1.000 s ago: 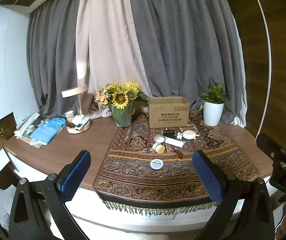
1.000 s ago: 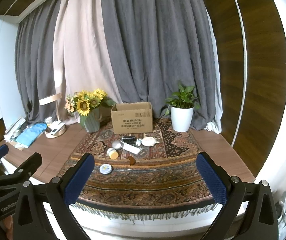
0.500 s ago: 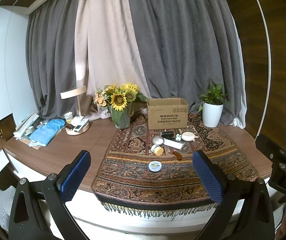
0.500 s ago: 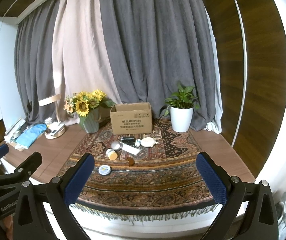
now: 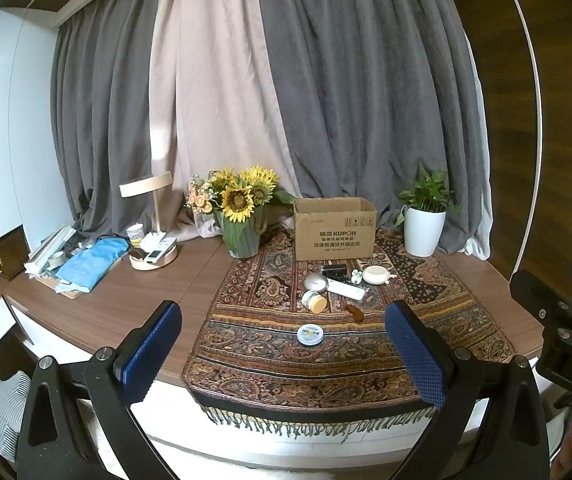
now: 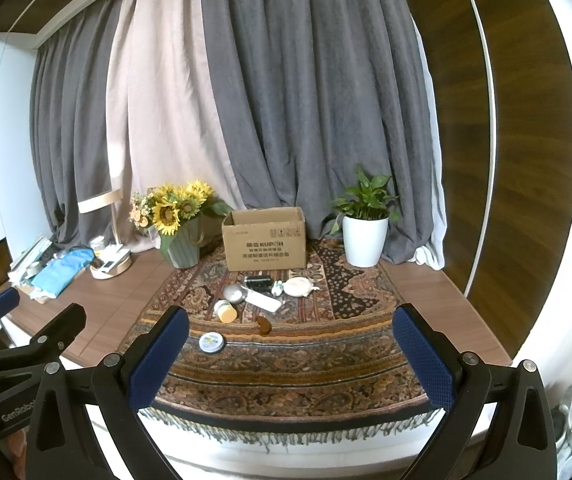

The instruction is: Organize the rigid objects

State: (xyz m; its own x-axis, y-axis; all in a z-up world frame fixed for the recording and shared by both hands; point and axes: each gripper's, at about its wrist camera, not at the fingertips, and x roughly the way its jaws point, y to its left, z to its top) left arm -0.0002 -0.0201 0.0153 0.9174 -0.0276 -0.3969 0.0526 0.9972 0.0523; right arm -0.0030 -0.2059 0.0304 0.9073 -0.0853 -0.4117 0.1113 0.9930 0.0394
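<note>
Both wrist cameras look forward from off the table's near edge, well back, toward the curtains [image 5: 326,100], sharing the rug [image 5: 346,344], box [image 6: 263,240] and small items, the right camera set further right.

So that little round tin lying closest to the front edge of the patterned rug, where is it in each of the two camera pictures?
Left wrist view: the round tin lies just below centre, between the two blue fingertips, on the rug's front part.
Right wrist view: the round tin sits left of centre, just right of the left blue fingertip.
Shared landmark: the cardboard box stands behind it at the rug's back in both.
</note>
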